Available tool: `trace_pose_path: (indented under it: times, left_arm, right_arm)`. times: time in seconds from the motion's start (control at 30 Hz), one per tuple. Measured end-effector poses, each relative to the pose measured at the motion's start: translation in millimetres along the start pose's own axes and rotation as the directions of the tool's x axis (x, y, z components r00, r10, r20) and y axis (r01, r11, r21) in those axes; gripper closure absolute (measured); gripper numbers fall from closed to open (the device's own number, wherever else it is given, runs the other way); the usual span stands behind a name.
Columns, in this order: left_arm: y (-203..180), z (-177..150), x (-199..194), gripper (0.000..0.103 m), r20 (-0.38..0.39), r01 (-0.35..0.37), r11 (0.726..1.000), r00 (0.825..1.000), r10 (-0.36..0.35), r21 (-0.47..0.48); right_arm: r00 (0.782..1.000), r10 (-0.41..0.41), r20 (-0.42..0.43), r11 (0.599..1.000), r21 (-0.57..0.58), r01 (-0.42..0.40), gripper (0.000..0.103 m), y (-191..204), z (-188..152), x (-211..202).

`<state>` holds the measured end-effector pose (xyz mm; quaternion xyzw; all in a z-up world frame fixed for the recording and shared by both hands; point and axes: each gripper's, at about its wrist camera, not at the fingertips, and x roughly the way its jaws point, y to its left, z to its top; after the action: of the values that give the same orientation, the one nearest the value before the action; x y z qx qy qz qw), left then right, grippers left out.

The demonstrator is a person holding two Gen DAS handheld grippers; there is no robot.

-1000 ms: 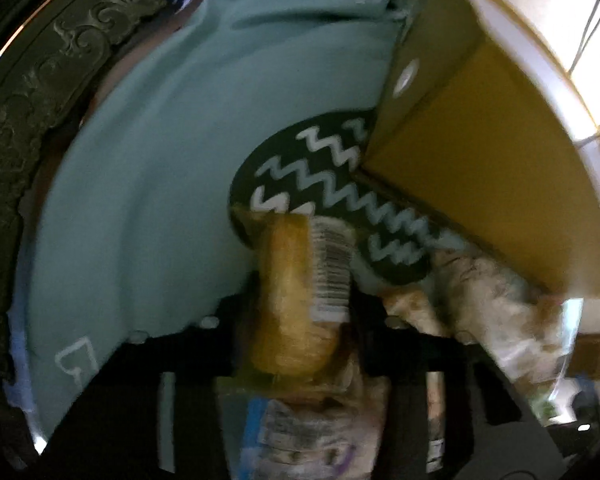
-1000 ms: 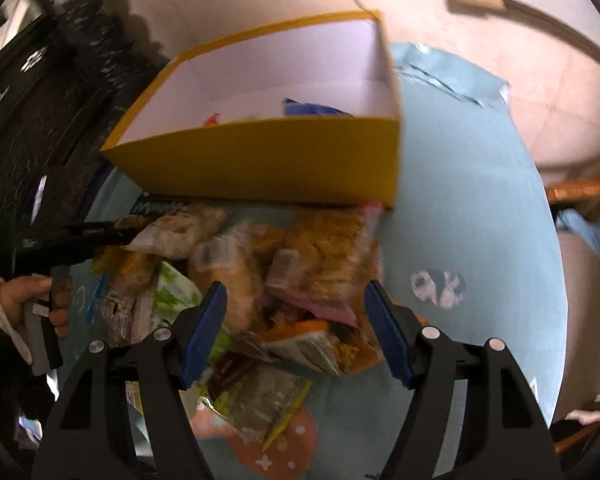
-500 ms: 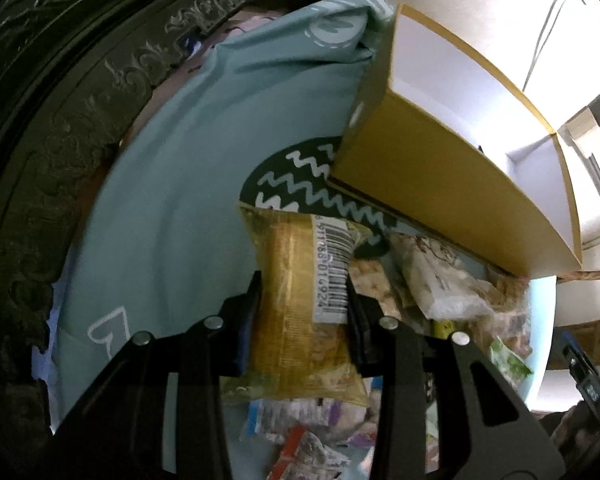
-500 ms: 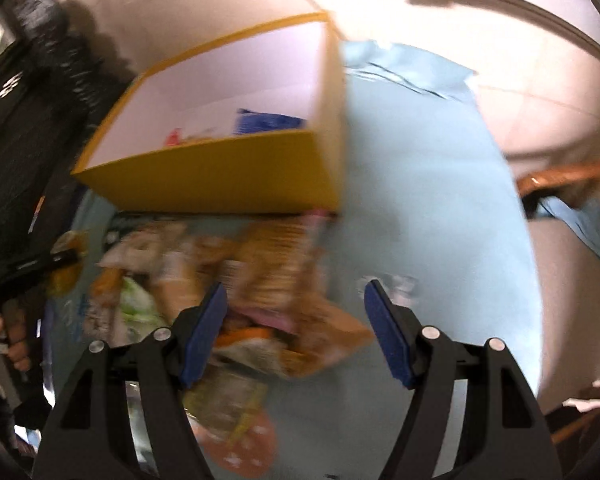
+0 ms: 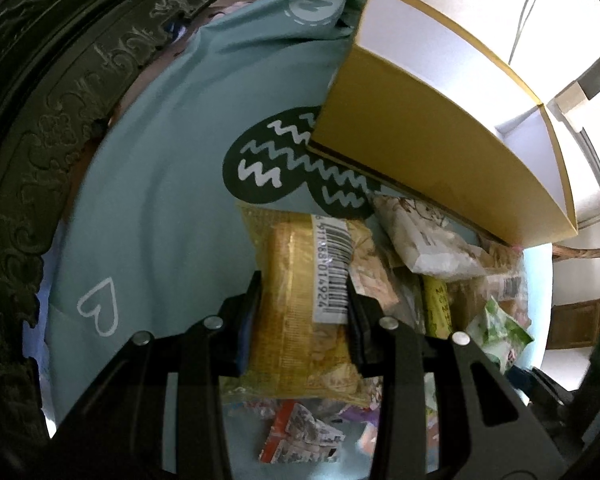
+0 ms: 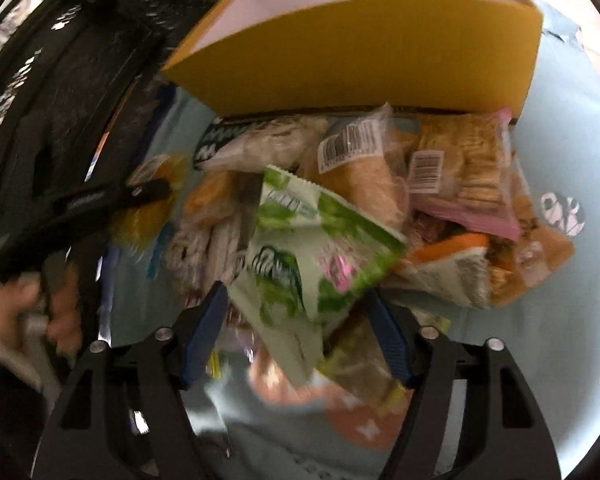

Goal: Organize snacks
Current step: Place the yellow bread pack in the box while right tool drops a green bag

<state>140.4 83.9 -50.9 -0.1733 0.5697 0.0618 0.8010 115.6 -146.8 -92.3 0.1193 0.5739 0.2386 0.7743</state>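
Observation:
My left gripper (image 5: 304, 292) is shut on a yellow snack packet (image 5: 296, 320) with a white barcode label, held above the snack pile (image 5: 440, 280). The open yellow box (image 5: 420, 140) with white inner walls stands just beyond it. In the right wrist view the left gripper (image 6: 140, 194) shows at the left with that packet (image 6: 156, 204). My right gripper (image 6: 296, 296) hangs over the pile, jaws closing around a green and white snack packet (image 6: 300, 248). Its blue pads (image 6: 204, 328) sit at the packet's edges; no squeeze shows. The yellow box (image 6: 380, 52) stands behind the pile.
A teal tablecloth (image 5: 148, 184) with printed shapes covers the table. Dark carved wooden furniture (image 5: 40, 128) runs along the left. A person's hand (image 6: 24, 312) grips the left tool's handle. More packets, a pink-edged cracker pack (image 6: 472, 168) among them, lie against the box's front wall.
The left gripper has risen with the yellow packet, so the box and pile show from higher. The right gripper swung left and down onto the green packet, and its jaws have narrowed.

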Motion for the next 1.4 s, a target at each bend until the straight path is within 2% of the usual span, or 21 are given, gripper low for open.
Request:
trace_pose_path:
  times: [0.1, 0.17, 0.27, 0.5, 0.7, 0.9, 1.03, 1.2, 1.33, 1.37, 1.4]
  left_arm:
    - [-6.3, -6.1, -0.6, 0.066, -0.009, 0.01, 1.0, 1.0, -0.009, 0.019]
    - [-9.7, -10.2, -3.6, 0.066, -0.009, 0.022, 0.999, 1.0, -0.021, 0.025]
    - [-11.1, -17.4, -12.8, 0.066, 0.005, 0.037, 0.999, 0.999, -0.037, 0.038]
    - [-10.3, -29.7, -34.7, 0.066, 0.034, 0.048, 0.998, 0.998, -0.049, 0.052]
    - [-31.1, -15.0, -69.6, 0.066, 0.116, 0.059, 0.991, 0.991, -0.073, 0.12]
    - [-67.6, 26.3, -100.9, 0.066, 0.205, 0.09, 0.981, 0.971, -0.125, 0.172]
    - [-100.7, 65.8, -103.8, 0.066, 0.246, 0.088, 0.973, 0.959, -0.14, 0.211]
    - [-139.0, 114.8, -67.2, 0.066, 0.216, 0.066, 0.967, 0.969, -0.122, 0.246]
    - [-158.2, 139.8, -26.0, 0.065, 0.16, 0.07, 0.966, 0.981, -0.113, 0.251]
    - [-161.5, 144.9, -10.4, 0.054, 0.134, 0.069, 0.966, 0.985, -0.105, 0.248]
    - [-160.5, 145.8, -1.5, 0.029, 0.119, 0.059, 0.968, 0.989, -0.09, 0.242]
  right_arm:
    - [0.999, -0.032, 0.005, 0.999, -0.005, 0.032, 0.081, 8.0, 12.0, 14.3]
    - [0.998, -0.052, 0.021, 0.998, -0.036, 0.053, 0.086, 13.8, 12.1, 4.7]
    - [0.996, -0.063, 0.066, 0.992, -0.106, 0.069, 0.087, 25.8, 4.2, -18.0]
    - [0.989, -0.033, 0.143, 0.997, -0.06, 0.042, 0.087, 3.8, -10.6, -65.3]
    - [0.962, -0.032, 0.273, 0.998, -0.05, 0.047, 0.086, -6.4, 0.9, -114.2]
    - [0.909, -0.058, 0.412, 0.992, -0.076, 0.098, 0.086, -3.8, 48.1, -152.8]
    - [0.888, -0.074, 0.454, 0.991, -0.069, 0.117, 0.086, -7.2, 86.0, -152.5]
    - [0.883, -0.089, 0.461, 0.993, -0.028, 0.115, 0.086, -23.8, 129.8, -133.7]
    - [0.893, -0.109, 0.437, 0.993, 0.017, 0.113, 0.083, -40.1, 159.8, -102.1]
    - [0.898, -0.114, 0.425, 0.993, 0.024, 0.115, 0.082, -43.1, 164.6, -93.8]
    - [0.909, -0.126, 0.398, 0.992, 0.033, 0.123, 0.075, -47.0, 169.6, -82.7]
